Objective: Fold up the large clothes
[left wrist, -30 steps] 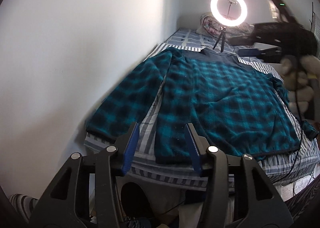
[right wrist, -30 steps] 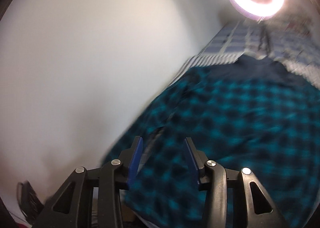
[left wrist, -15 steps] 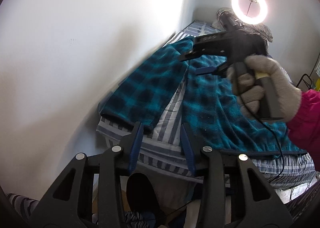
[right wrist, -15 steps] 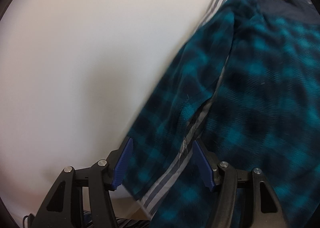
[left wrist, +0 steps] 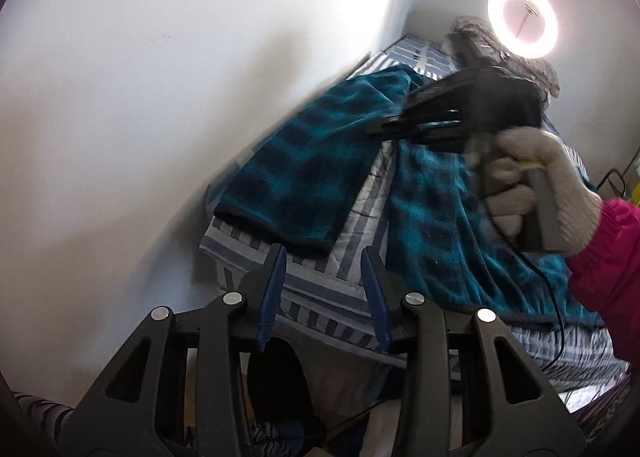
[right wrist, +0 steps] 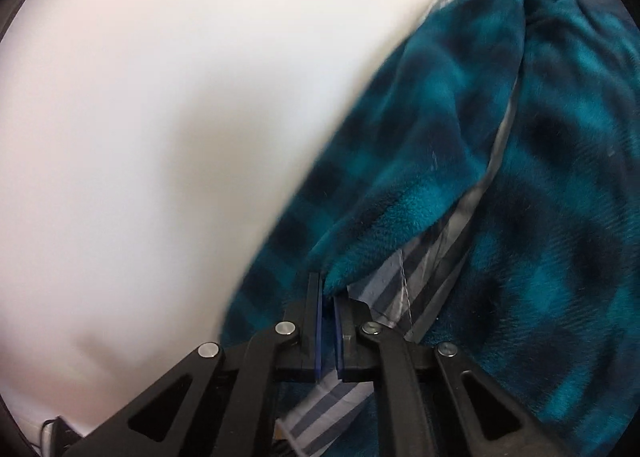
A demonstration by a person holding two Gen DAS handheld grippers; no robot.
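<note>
Jaws of right gripper (right wrist: 328,293) pinch one teal sleeve (right wrist: 400,185); left gripper (left wrist: 325,289) gapes empty.

Teal-and-black plaid fleece (left wrist: 304,177), blue-grey striped bedsheet (left wrist: 352,241) between blue finger pads (left wrist: 272,289), white wall (left wrist: 160,97), pink sleeve (left wrist: 608,257).

Right gripper (left wrist: 384,129) blurred in the left wrist view; its tips could not be made out against the sleeve (left wrist: 304,173). Gloved hand (left wrist: 536,185) also smeared. Teal plaid garment (left wrist: 448,233) partly hidden behind that hand and the pink cuff (left wrist: 608,257), and cut off by the right edge. Bundle under the ring light (left wrist: 522,25) too blurred to identify. In the right wrist view, the wall (right wrist: 180,117) was washed out and the sleeve's far edge soft.
</note>
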